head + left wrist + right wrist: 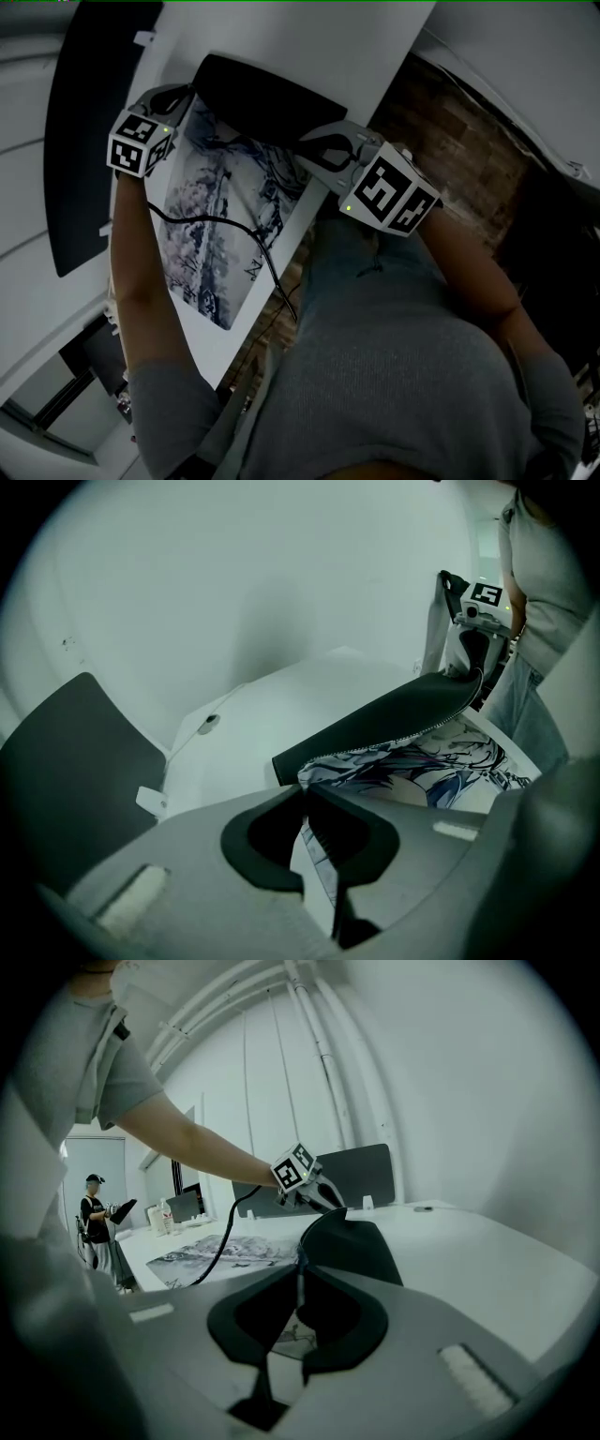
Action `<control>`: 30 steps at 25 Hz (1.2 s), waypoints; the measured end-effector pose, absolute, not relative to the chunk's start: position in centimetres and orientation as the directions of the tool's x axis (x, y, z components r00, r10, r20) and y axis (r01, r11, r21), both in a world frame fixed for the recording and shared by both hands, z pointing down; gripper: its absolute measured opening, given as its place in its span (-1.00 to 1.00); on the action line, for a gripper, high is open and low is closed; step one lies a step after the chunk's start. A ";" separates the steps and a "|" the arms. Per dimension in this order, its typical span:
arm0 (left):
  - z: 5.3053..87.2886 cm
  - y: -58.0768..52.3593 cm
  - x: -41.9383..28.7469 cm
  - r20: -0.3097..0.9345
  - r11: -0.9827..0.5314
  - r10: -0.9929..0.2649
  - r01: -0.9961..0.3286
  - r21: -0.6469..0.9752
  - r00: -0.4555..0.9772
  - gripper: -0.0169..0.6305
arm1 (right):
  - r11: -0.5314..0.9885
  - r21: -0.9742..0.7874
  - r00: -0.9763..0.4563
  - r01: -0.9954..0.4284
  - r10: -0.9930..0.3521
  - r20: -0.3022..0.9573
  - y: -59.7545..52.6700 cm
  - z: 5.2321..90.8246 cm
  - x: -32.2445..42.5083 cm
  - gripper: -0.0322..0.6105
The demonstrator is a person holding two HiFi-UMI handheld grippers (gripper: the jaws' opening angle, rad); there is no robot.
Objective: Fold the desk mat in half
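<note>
Head view: desk mat [208, 251] (underside up)

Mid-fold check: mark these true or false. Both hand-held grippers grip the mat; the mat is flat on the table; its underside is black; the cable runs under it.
1. The left hand-held gripper and the right hand-held gripper are each shut on an edge of the desk mat. True.
2. The desk mat lies fully flat on the white table. False: the end that the grippers hold is lifted and curls over the printed part.
3. The lifted part shows a black underside. True.
4. The black cable runs under the mat. False: it lies across the printed top.
</note>
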State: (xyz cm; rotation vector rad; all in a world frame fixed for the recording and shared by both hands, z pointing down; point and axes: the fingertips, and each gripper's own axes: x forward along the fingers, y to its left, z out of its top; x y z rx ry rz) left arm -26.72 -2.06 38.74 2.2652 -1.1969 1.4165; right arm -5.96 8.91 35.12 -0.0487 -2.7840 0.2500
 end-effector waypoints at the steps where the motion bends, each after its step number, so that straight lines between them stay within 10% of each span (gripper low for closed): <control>1: 38.9 -1.8 -26.9 0.827 -0.641 -0.522 -0.735 -0.222 0.206 -0.87 | 0.984 -0.180 -0.940 0.004 0.065 0.334 9.4 35.2 -6.3 -0.81; 30: 41.5 10.1 -31.5 0.789 -0.673 -0.524 -0.724 -0.152 0.321 -0.87 | 0.988 -0.128 -0.887 -0.084 -0.016 0.462 22.0 38.2 -11.2 -0.81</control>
